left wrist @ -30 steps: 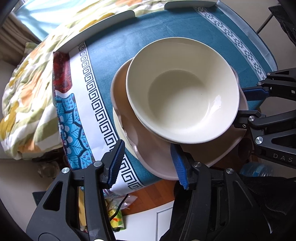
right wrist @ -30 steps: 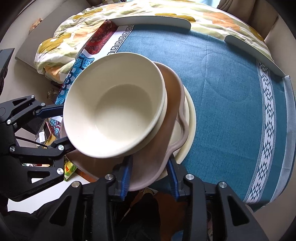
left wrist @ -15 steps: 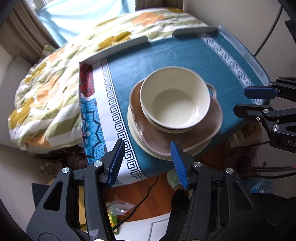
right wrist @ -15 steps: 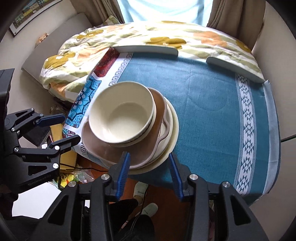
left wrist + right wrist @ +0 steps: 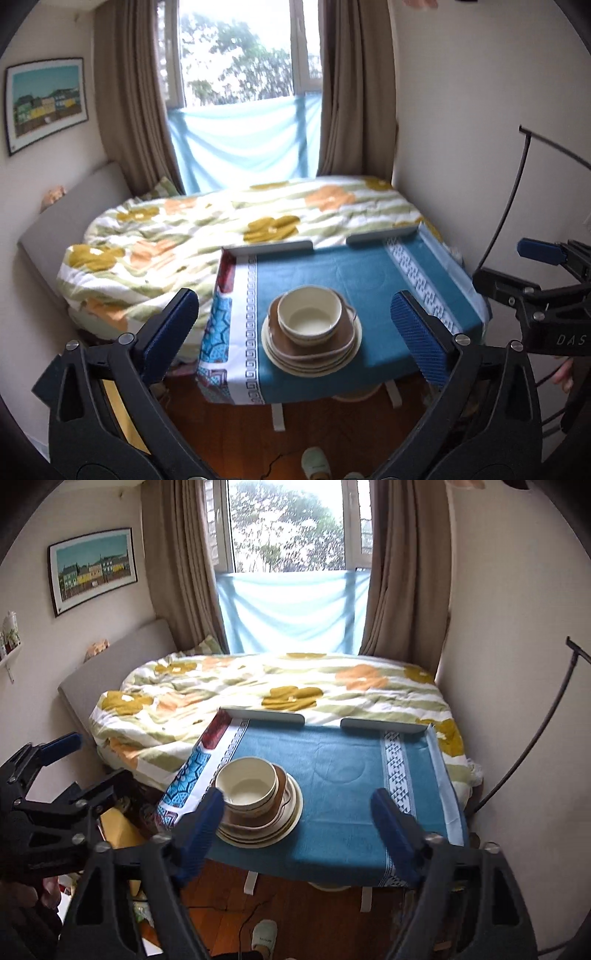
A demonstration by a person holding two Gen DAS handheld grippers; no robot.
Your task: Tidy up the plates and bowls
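Note:
A cream bowl [image 5: 309,318] sits on a brown handled dish [image 5: 343,341], stacked on cream plates [image 5: 314,365] near the front edge of the table with the blue cloth [image 5: 369,277]. The stack also shows in the right wrist view, with the bowl [image 5: 246,783] on top of the plates [image 5: 258,834]. My left gripper [image 5: 295,325] is wide open and empty, held well back from the table. My right gripper [image 5: 299,819] is wide open and empty, also held back. Each gripper shows in the other's view, the right [image 5: 539,291] and the left [image 5: 48,775].
A bed with a flowered quilt [image 5: 221,229] lies behind the table, under a curtained window [image 5: 243,74]. White rails [image 5: 262,714] edge the table's far side. A black cable [image 5: 509,199] hangs at the right wall. Wooden floor and a slipper [image 5: 264,936] lie below.
Both grippers have pulled far back and up from the stack and opened wider. The stack stays on the table, now small in view, with the whole room showing.

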